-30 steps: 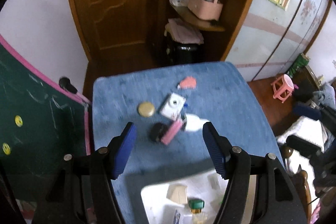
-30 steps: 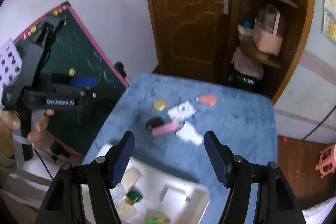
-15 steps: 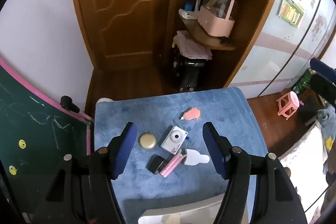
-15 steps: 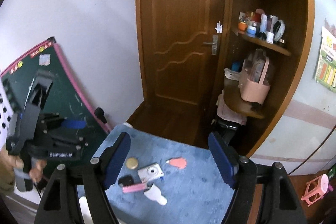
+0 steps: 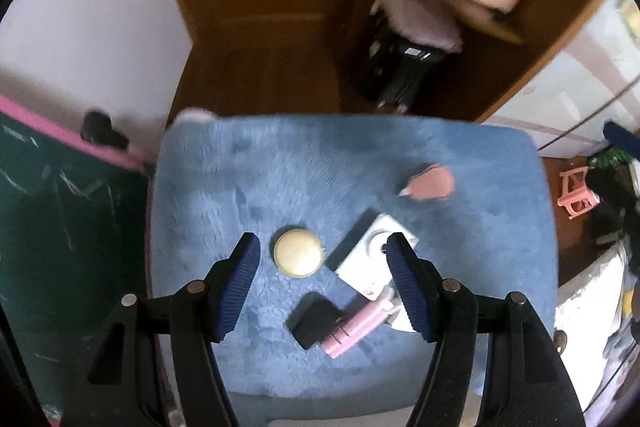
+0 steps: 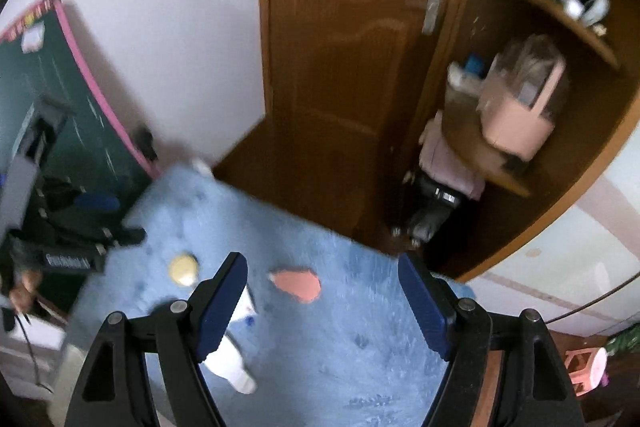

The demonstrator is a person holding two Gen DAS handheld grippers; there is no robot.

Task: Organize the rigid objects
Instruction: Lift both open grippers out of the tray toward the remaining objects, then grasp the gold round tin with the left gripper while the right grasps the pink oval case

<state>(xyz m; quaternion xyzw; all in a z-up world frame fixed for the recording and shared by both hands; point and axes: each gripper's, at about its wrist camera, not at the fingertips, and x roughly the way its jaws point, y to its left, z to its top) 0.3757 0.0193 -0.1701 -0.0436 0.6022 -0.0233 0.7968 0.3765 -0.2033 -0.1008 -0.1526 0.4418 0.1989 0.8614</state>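
On the blue fuzzy table cover [image 5: 248, 187] lie a round gold compact [image 5: 298, 257], a white camera [image 5: 370, 261], a black block [image 5: 314, 321], a pink bar [image 5: 354, 327] and a coral pink piece [image 5: 432, 183]. My left gripper [image 5: 322, 255] hangs open above them; the compact shows between its fingers and the camera sits at its right finger. My right gripper [image 6: 322, 267] is open wide and empty, with the coral piece [image 6: 298, 285] below and between its fingers. A white bottle [image 6: 230, 363] and the camera's corner [image 6: 248, 301] peek from behind its left finger [image 6: 224, 299].
A green chalkboard with a pink rim [image 5: 60, 211] stands along the table's left side. Beyond the far edge are a wooden door [image 6: 340, 67] and a corner shelf with a pink basket [image 6: 516, 115]. A pink stool [image 5: 578, 193] stands on the floor at the right.
Both grippers moved forward over the table and now sit low above the objects. The white bin at the near edge has left both views. The right jaws stand wider.
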